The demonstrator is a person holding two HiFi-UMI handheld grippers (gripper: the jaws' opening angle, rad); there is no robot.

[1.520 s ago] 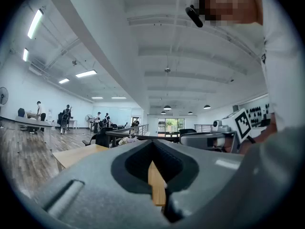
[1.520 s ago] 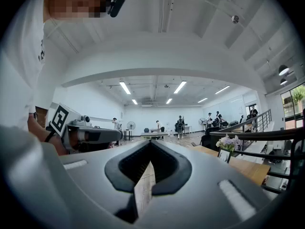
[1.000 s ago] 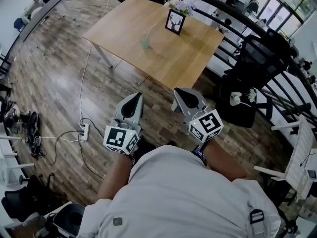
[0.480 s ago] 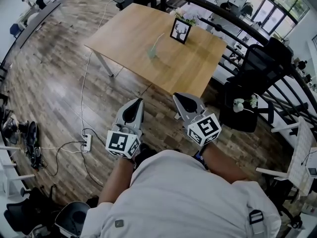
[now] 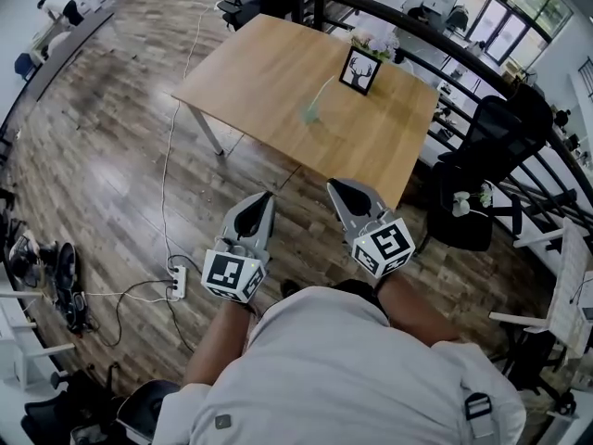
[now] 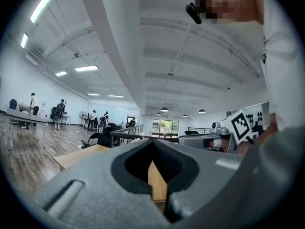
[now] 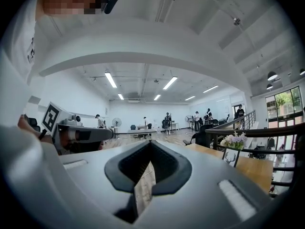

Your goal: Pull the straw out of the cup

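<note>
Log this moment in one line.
left gripper: shut, empty | right gripper: shut, empty | straw: in cup on table | both grippers short of table

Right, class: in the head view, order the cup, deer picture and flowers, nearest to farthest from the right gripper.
1. cup, mid-table
2. deer picture, further back, rightward
3. flowers, just behind the deer picture, far edge

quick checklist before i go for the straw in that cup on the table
1. cup on table: ok
2. straw in the cup, leaning: ok
3. left tool empty: ok, jaws shut
4. right tool empty: ok, jaws shut
5. tools at the cup: not ok, both short of the table edge
6. room around the cup: ok, frame stands apart behind it
</note>
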